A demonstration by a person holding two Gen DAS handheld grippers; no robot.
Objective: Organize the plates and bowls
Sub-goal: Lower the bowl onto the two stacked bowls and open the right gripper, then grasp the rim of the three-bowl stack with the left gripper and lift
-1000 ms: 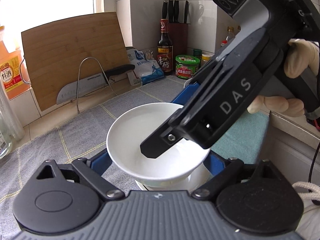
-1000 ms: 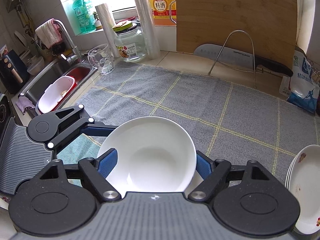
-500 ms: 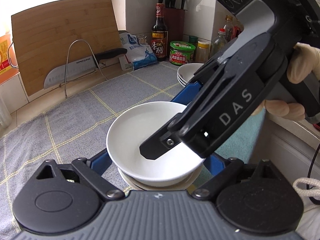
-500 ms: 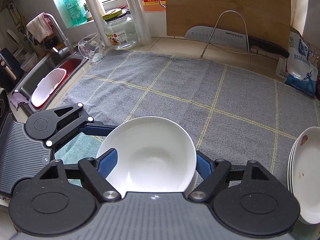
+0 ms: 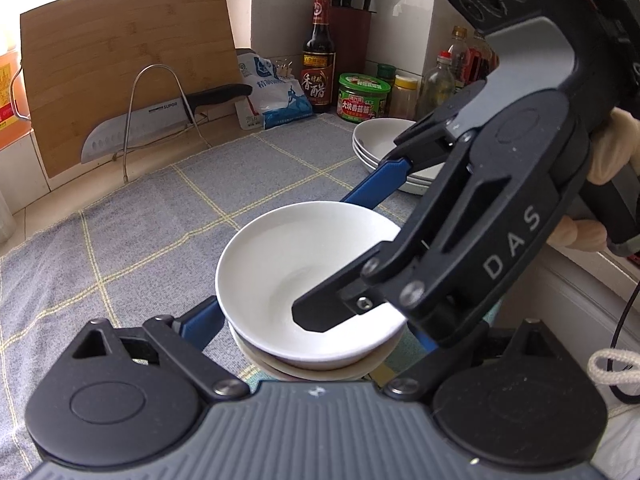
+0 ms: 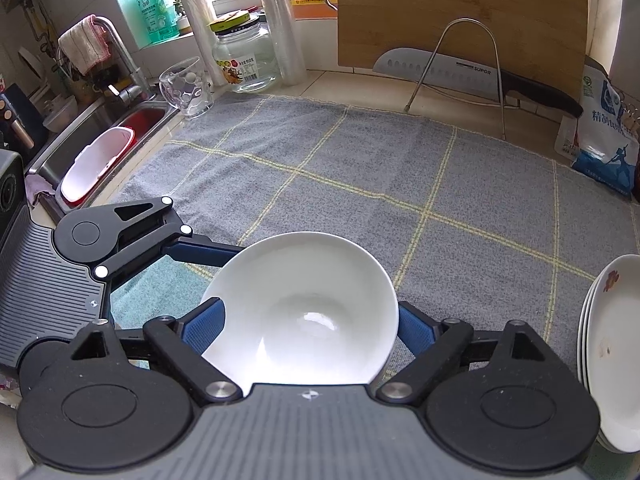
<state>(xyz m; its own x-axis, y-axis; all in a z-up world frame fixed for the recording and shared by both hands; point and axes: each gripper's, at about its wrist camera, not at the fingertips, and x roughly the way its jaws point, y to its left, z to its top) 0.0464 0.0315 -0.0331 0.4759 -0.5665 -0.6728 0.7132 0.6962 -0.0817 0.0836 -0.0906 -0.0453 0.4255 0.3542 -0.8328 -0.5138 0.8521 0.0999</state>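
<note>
A white bowl [image 5: 296, 272] sits nested on another bowl [image 5: 320, 372] between the blue pads of my left gripper [image 5: 316, 320], which is spread wide around the stack. My right gripper [image 6: 308, 324] straddles the same top bowl [image 6: 308, 312] from the other side, blue pads at its rim; in the left wrist view its black body [image 5: 480, 240] reaches over the bowl. A stack of white plates [image 5: 384, 140] stands on the grey checked cloth [image 5: 160, 232] further right, also at the right edge of the right wrist view [image 6: 612, 352].
A bamboo cutting board [image 5: 120, 60], a wire rack with a knife [image 5: 160, 120], a salt bag [image 5: 276, 96], a sauce bottle [image 5: 318, 56] and jars line the back wall. The sink [image 6: 100, 148], a glass [image 6: 186, 88] and a glass jar [image 6: 244, 56] are left.
The top bowl has come down onto the lower bowl. Both grippers have shifted so the plate stack and the back-wall items show further left in the left wrist view.
</note>
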